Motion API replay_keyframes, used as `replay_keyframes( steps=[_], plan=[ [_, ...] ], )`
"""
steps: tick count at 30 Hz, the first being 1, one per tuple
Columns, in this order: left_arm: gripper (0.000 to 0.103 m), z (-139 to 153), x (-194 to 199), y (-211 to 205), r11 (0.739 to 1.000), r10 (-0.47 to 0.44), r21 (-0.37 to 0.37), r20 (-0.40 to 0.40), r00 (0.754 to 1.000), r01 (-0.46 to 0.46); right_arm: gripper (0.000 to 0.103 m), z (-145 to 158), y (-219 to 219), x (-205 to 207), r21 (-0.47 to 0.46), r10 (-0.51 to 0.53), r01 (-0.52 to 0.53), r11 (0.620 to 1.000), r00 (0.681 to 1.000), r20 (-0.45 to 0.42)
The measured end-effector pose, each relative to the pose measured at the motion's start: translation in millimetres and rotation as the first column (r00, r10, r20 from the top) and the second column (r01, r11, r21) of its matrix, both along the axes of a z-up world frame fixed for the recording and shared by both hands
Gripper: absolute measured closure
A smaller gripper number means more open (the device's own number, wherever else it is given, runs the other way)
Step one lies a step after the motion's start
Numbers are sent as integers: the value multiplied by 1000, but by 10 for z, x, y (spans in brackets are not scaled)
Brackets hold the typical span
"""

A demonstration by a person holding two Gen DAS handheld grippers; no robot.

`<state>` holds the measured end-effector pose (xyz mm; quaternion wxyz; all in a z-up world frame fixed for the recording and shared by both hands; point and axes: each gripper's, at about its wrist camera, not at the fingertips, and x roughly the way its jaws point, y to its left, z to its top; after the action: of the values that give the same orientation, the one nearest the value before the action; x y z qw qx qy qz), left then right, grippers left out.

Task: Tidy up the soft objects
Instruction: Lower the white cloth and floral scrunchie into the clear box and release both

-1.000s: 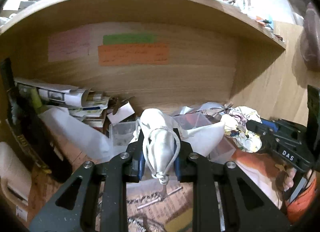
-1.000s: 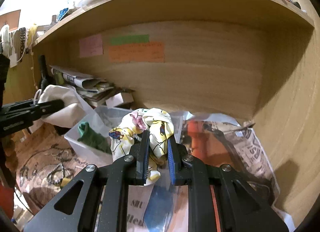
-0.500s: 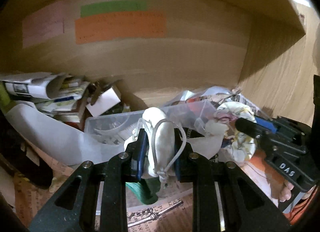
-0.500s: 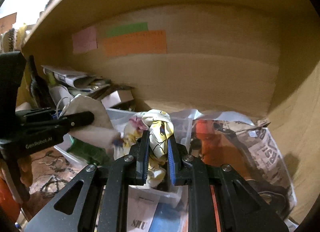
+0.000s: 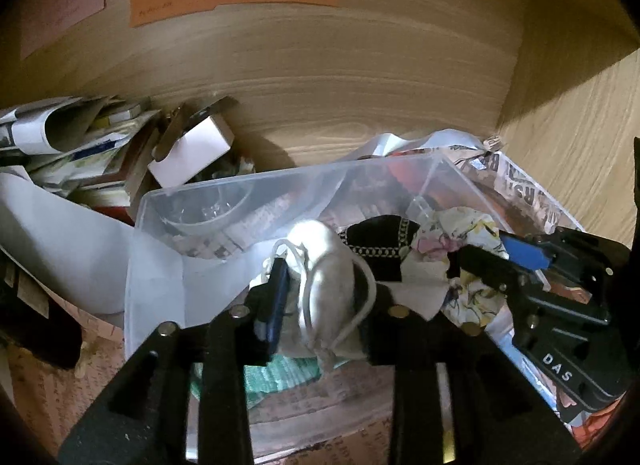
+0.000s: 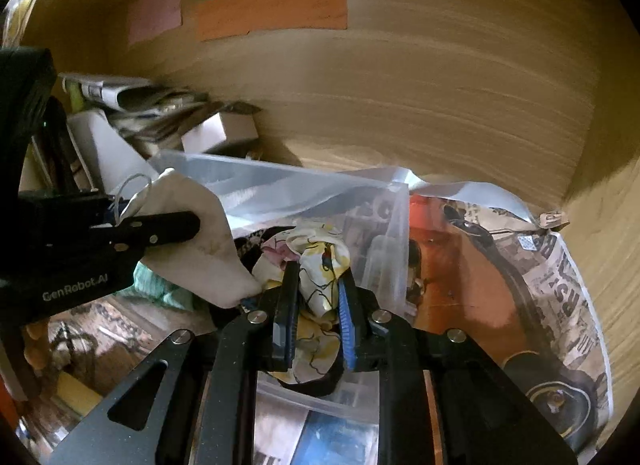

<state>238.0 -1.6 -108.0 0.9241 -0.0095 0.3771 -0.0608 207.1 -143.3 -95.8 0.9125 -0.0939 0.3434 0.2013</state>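
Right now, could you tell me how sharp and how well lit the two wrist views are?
Left wrist view: dim and warm, corners vignetted, the white pouch in the left gripper slightly smeared. Right wrist view: back panel streaked by motion blur, the floral cloth in the right gripper fairly sharp; fisheye bends both.

Lighting, both wrist views: I read dim, warm light; deep shade under the shelf. Motion blur smears the wooden back panel (image 6: 440, 105). Fisheye bending, black vignette at corners.
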Motion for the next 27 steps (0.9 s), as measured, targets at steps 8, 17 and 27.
replay_keyframes(
  steps=[8,17,27],
  plan=[
    [33,131,-161,75,1000,24,6,55,998,-25,52,39,5,-25,-9,14,-14,1000,1000,-15],
    [12,491,-590,126,999,44,6,174,984,-46,26,351,-61,-233,36,13,-15,999,998,55],
    [0,701,-1101,229,997,79,3,265,961,-83,18,552,-164,-562,83,14,-24,996,993,117]
  ],
)
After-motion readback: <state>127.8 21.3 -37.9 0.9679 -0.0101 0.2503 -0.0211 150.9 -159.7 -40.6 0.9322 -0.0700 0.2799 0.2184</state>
